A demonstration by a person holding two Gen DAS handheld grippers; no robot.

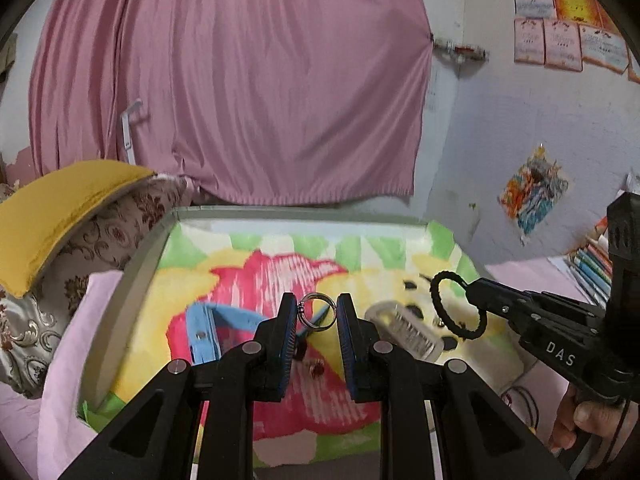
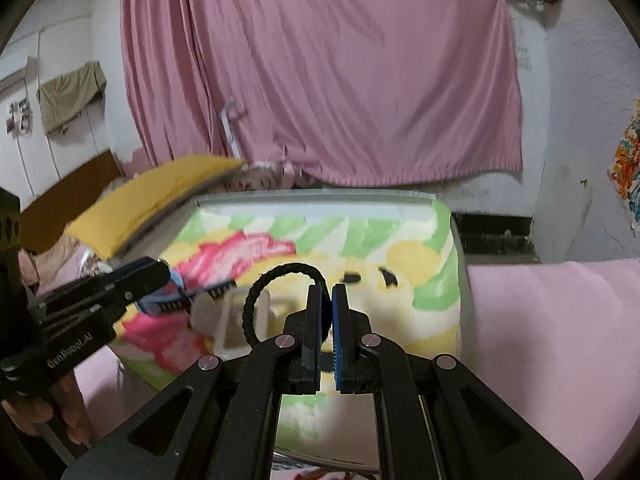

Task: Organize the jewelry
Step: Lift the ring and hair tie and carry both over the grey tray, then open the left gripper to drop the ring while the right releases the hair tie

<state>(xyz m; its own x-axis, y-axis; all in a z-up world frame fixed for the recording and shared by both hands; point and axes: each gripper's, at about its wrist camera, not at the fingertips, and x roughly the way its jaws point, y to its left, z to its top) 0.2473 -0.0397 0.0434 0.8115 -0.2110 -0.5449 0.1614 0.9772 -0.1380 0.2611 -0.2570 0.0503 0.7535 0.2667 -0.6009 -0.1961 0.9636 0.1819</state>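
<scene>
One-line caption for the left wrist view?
Left gripper clamps a silver ring; right gripper holds a black hair tie.

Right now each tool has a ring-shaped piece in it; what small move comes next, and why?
Probably lower the right tool toward the clear box lying on the colorful towel and release there. It is shut on the black braided band, held above the towel. The left tool holds the silver ring between its pads and can wait; moving both at once risks collision.
</scene>
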